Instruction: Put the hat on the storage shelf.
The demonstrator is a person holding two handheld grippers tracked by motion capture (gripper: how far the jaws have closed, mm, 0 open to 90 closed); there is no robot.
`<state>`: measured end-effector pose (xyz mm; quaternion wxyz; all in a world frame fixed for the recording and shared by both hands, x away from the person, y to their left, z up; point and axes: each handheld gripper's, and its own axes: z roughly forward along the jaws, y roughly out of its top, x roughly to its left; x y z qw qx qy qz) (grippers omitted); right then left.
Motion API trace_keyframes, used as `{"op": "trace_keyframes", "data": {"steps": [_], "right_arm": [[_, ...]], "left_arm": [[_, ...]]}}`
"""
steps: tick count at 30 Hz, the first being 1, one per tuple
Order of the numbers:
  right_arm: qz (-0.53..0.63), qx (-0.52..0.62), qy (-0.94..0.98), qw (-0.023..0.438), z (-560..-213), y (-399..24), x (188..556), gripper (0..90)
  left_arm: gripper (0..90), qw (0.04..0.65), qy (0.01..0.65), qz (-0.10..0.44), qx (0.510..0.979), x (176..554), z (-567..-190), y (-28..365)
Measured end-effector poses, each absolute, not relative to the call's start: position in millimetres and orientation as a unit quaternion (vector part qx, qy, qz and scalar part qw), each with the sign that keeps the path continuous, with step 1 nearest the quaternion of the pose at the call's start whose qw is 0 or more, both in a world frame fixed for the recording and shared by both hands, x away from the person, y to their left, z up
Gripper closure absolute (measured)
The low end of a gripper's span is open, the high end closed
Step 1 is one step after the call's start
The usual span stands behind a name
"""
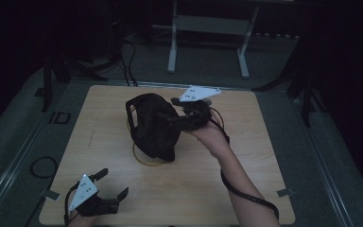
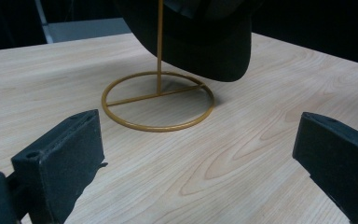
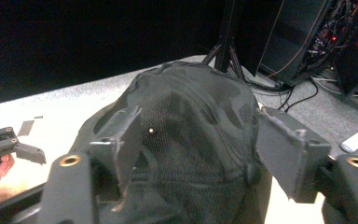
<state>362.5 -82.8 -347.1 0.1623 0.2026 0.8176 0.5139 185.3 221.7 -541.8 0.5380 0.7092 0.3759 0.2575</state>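
Observation:
A black mesh cap [image 1: 153, 125] hangs tilted over a thin gold stand [image 1: 144, 161] with a ring base in the middle of the wooden table [image 1: 255, 175]. My right gripper [image 1: 172, 118] reaches in from the right, and its jaws press on both sides of the cap's crown [image 3: 191, 121]. In the left gripper view the stand's pole and ring [image 2: 158, 100] rise into the cap's brim [image 2: 205, 42]. My left gripper [image 1: 113, 183] rests open near the front left edge with nothing between its fingers [image 2: 60, 158]. It also appears far left in the right gripper view [image 3: 9, 145].
Beyond the table, a white-legged frame [image 1: 208, 28] stands on the grey floor, with black cables [image 1: 130, 61] and dark stand legs [image 1: 307, 90] around it. A cable loop [image 1: 42, 166] lies left of the table. Small tape marks [image 1: 284, 192] sit at the front corners.

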Motion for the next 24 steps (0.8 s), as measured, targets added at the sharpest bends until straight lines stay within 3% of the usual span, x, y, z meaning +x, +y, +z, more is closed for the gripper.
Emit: {"op": "trace_keyframes", "data": {"steps": [4, 8, 24], "right_arm": [[0.530, 0.195, 0.814, 0.134, -350, -94, 361, 17.1], [0.532, 0.192, 0.813, 0.135, -354, -101, 358, 13.3], [0.523, 0.197, 0.816, 0.147, -394, -138, 336, 13.6]], "left_arm": [[2.1, 0.538, 0.376, 0.256, 0.710, 186, -542, 221], [2.1, 0.537, 0.376, 0.257, 0.710, 186, -542, 220], [2.1, 0.537, 0.378, 0.252, 0.711, 186, -544, 220]]}}
